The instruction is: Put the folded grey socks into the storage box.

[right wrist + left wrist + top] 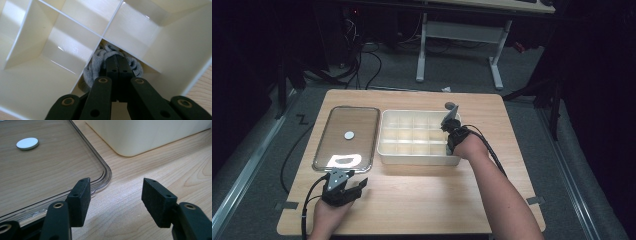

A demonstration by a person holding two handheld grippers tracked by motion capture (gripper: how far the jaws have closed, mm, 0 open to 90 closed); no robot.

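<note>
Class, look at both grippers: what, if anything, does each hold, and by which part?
The right gripper is shut on a grey sock inside the divided box, pinching its bunched top folds. The left gripper is open and holds nothing.

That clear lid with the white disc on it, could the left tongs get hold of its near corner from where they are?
Probably yes. The left tongs stand open just short of the clear lid's rounded corner, with bare wooden table between. The lid lies flat, so they would likely need to catch its raised rim.

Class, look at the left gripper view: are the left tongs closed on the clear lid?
No. The left tongs stand open over bare table, beside the clear lid corner.
</note>
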